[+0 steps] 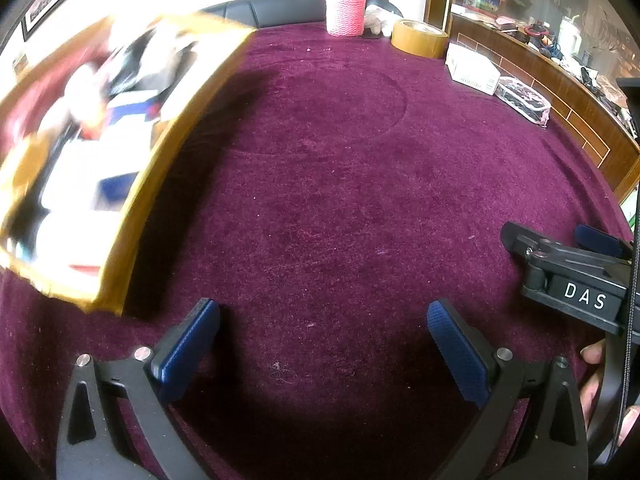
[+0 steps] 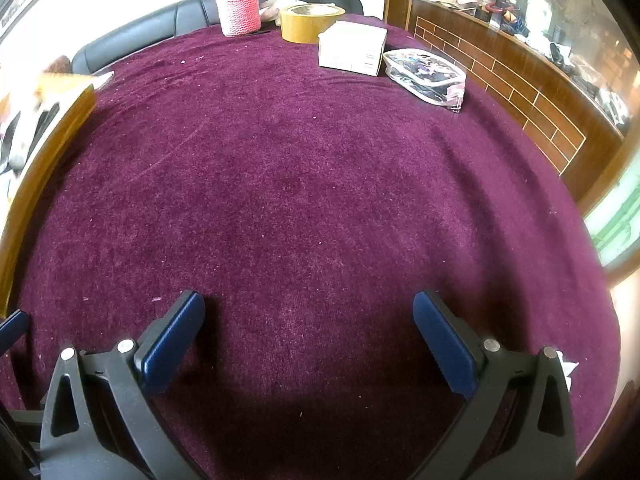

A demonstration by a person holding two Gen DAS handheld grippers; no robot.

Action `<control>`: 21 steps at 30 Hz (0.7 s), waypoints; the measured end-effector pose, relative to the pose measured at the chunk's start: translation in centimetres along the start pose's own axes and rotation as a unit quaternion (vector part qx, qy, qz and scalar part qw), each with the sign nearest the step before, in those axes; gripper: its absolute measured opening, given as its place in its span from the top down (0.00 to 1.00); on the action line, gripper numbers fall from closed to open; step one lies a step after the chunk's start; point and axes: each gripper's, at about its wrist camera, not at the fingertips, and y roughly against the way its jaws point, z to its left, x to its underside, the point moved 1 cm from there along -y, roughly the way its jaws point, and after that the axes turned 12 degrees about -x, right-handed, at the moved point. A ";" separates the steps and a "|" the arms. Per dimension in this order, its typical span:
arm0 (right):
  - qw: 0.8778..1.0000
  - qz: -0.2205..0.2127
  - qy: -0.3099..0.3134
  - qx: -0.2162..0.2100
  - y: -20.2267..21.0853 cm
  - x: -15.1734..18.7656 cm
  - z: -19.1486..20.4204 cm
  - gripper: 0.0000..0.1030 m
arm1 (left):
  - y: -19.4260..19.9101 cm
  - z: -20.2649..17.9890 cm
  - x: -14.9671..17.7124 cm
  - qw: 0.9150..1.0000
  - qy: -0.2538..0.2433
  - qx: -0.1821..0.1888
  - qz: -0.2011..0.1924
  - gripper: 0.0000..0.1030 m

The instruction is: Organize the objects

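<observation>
Both cameras look steeply down, close over the purple tabletop [image 1: 340, 200], side by side facing its far edge. Both views share the pink container [image 1: 346, 4], tape roll [image 2: 310, 22] and white box [image 2: 352, 48].

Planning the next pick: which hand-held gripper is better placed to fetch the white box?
Probably the right hand-held gripper: it is open and empty, and the white box lies on its side of the cloth. The left hand-held gripper sits beside the cardboard box.
</observation>
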 end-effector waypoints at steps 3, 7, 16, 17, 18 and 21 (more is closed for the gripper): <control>1.000 0.000 0.000 0.000 0.0 0.0 0.0 0.00 | 0.0 0.0 0.0 1.000 0.000 0.000 0.000 0.01; 1.000 0.000 0.000 0.000 0.0 0.0 0.0 0.00 | 0.0 -0.1 0.1 1.000 0.000 0.000 0.000 0.01; 1.000 0.000 0.000 -0.001 0.0 0.0 0.0 0.00 | -0.1 -0.1 0.1 1.000 0.000 0.000 0.000 0.01; 1.000 0.000 -0.001 -0.001 0.0 0.0 0.0 0.00 | -0.1 -0.2 0.3 1.000 0.000 0.000 0.000 0.01; 1.000 0.000 -0.001 -0.001 0.0 0.0 0.0 0.00 | 0.0 -0.1 0.3 1.000 0.000 0.000 0.000 0.01; 1.000 0.000 -0.001 -0.001 0.0 -0.1 0.0 0.00 | 0.0 0.0 0.4 1.000 0.000 0.000 0.000 0.01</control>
